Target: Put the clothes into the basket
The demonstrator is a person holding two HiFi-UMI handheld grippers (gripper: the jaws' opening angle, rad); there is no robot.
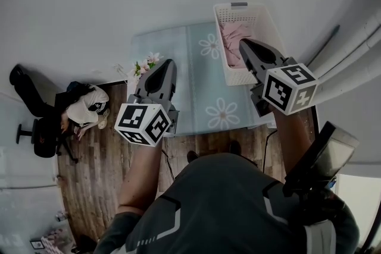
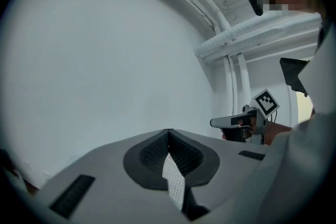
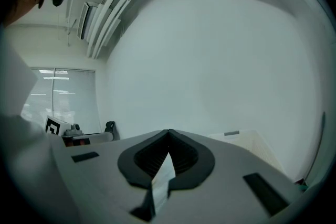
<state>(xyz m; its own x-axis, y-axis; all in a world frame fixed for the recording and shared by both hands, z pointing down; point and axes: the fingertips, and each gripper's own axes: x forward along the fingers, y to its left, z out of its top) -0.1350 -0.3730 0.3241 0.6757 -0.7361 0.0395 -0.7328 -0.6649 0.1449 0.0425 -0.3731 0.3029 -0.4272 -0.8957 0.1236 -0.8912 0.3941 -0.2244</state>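
A white plastic basket [image 1: 265, 21] stands at the far right end of the table, with pink clothes [image 1: 233, 40] lying inside it. My right gripper [image 1: 244, 43] hangs over the basket's near side, raised and pointed at the wall, its jaws shut on nothing. Over the table's left edge my left gripper [image 1: 168, 62] is also shut and empty. In the left gripper view the closed tips [image 2: 168, 131] face the bare wall, with the right gripper [image 2: 236, 123] off to the side. The right gripper view shows its closed tips [image 3: 168, 132] and the basket rim [image 3: 247, 136].
The table [image 1: 196, 98] has a pale blue cloth printed with flowers. A small bunch of flowers [image 1: 146, 65] sits at its left edge. A person [image 1: 83, 107] and a black office chair [image 1: 41, 137] are on the wooden floor to the left. White pipes [image 1: 351, 50] run along the right wall.
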